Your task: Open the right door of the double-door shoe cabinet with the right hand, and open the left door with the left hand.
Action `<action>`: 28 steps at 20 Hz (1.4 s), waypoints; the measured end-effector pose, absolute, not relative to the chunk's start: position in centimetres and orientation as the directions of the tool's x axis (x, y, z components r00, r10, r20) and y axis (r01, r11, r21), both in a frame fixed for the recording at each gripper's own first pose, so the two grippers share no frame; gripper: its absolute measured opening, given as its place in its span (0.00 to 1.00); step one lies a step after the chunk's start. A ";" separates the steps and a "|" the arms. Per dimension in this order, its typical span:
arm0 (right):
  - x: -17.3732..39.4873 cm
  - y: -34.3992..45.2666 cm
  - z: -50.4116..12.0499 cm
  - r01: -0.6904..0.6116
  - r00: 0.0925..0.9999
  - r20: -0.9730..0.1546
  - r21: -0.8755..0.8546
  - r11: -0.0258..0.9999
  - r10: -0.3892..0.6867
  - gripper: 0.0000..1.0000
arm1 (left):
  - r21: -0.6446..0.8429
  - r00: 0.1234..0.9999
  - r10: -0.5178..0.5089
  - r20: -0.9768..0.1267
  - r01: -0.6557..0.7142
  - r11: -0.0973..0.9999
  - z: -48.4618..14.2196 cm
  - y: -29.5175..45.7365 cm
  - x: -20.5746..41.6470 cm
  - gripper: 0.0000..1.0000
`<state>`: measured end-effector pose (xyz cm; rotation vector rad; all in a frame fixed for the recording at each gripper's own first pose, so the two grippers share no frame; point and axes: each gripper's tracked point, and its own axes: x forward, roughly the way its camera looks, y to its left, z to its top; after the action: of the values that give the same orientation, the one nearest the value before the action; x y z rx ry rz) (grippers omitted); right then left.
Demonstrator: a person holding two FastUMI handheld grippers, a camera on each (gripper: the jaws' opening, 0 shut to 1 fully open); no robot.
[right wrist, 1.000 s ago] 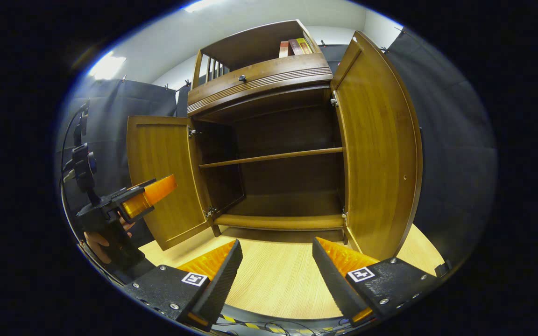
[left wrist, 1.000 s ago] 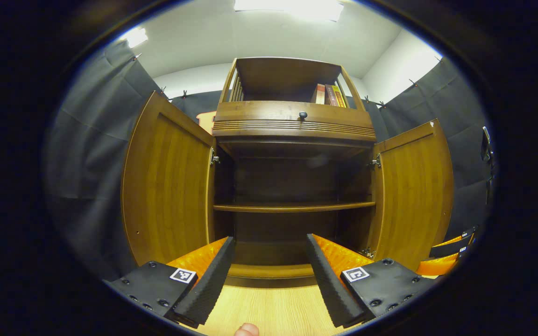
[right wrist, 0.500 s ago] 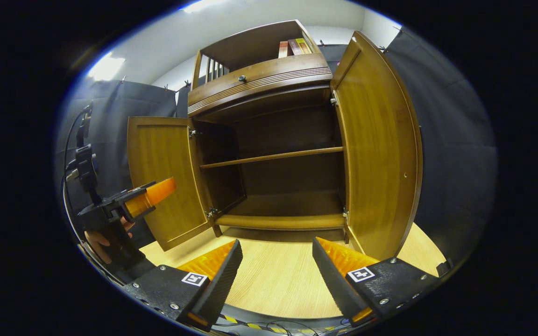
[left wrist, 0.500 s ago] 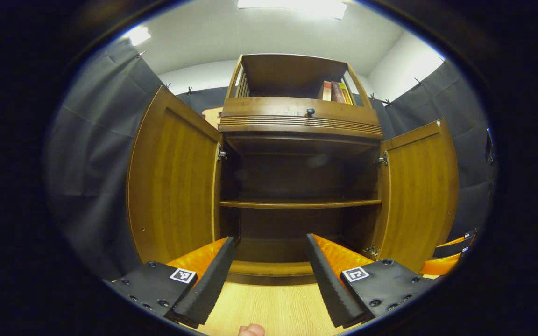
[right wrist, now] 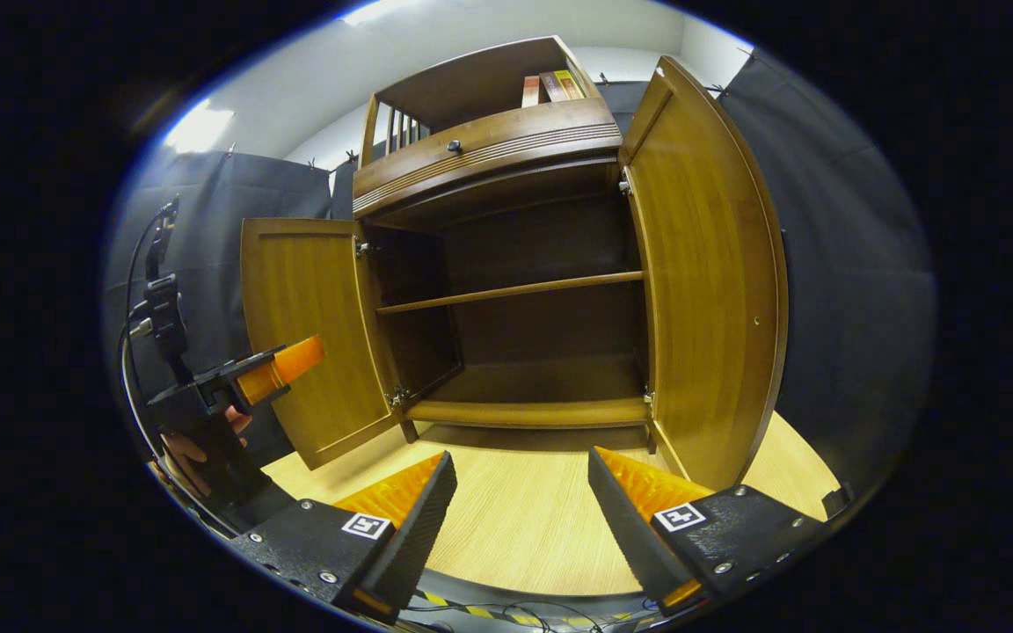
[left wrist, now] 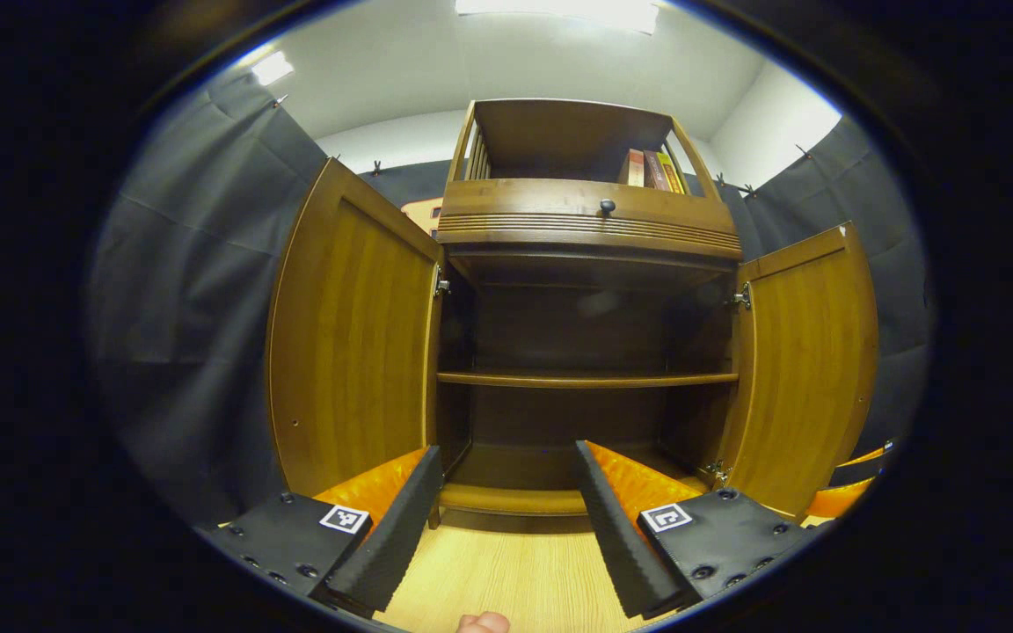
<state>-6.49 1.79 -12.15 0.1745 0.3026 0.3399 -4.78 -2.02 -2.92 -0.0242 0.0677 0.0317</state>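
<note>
Both doors, left door and right door, stand wide open at mid-frame; left gripper and right gripper fingers apart, seemingly holding nothing.

I see the shoe cabinet in warm brown wood, both doors' inner faces honey-brown with vertical grain, its interior dark brown. The floor is pale yellow wood-grain. The drawer knob is black.

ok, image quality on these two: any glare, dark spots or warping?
Left gripper view: the ceiling light blows out to white, and the brown wooden shoe cabinet has a dim interior. Right gripper view: fisheye bows the open right door into a curve; focus looks sharp, no motion blur.
</note>
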 end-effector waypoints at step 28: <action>-6.6 2.1 -12.1 -0.299 0.898 -0.261 0.230 0.926 0.355 0.93 | -0.002 0.996 0.035 -0.088 -0.036 0.999 -3.3 -1.7 -5.0 0.95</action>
<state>-6.58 2.06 -12.11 0.1866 0.3044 0.3409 -4.97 -1.71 -3.31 -0.0039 0.0879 0.0357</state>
